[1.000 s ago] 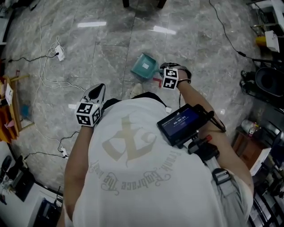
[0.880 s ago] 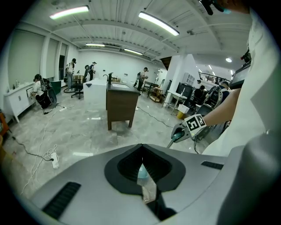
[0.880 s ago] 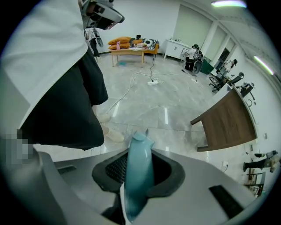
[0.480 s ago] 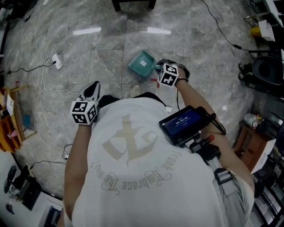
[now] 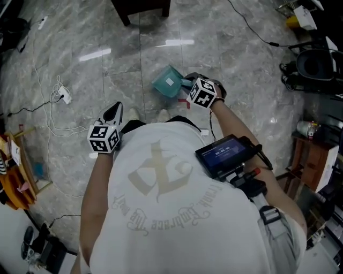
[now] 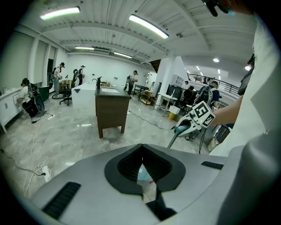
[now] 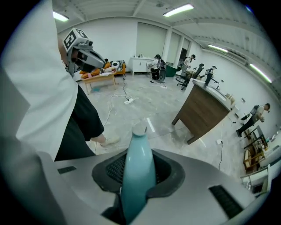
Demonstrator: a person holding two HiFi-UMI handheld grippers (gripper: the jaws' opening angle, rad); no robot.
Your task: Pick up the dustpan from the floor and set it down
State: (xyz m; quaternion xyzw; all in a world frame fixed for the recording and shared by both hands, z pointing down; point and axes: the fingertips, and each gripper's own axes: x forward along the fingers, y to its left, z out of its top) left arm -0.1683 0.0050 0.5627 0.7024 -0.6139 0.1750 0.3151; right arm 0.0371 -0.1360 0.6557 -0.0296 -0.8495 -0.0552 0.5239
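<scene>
The teal dustpan [image 5: 167, 82] hangs tilted just above the grey marble floor, ahead of the person's feet. My right gripper [image 5: 188, 83] is shut on its handle. In the right gripper view the teal handle [image 7: 138, 169] runs up between the jaws of the right gripper [image 7: 139, 165], ending in a grey tip. My left gripper [image 5: 113, 113] hovers at the person's left side, away from the dustpan. In the left gripper view the left gripper [image 6: 141, 151] has its fingertips together with nothing held, and the dustpan handle [image 6: 179, 130] shows at the right.
A dark wooden cabinet [image 5: 142, 8] stands on the floor beyond the dustpan. White cables and a power strip [image 5: 64, 96] lie at the left. The person's shoe [image 5: 163, 114] is close below the dustpan. Shelves and gear [image 5: 316, 69] crowd the right side.
The right gripper has risen and rolled with the dustpan in it, so the pan now tilts more. The left gripper has shifted slightly.
</scene>
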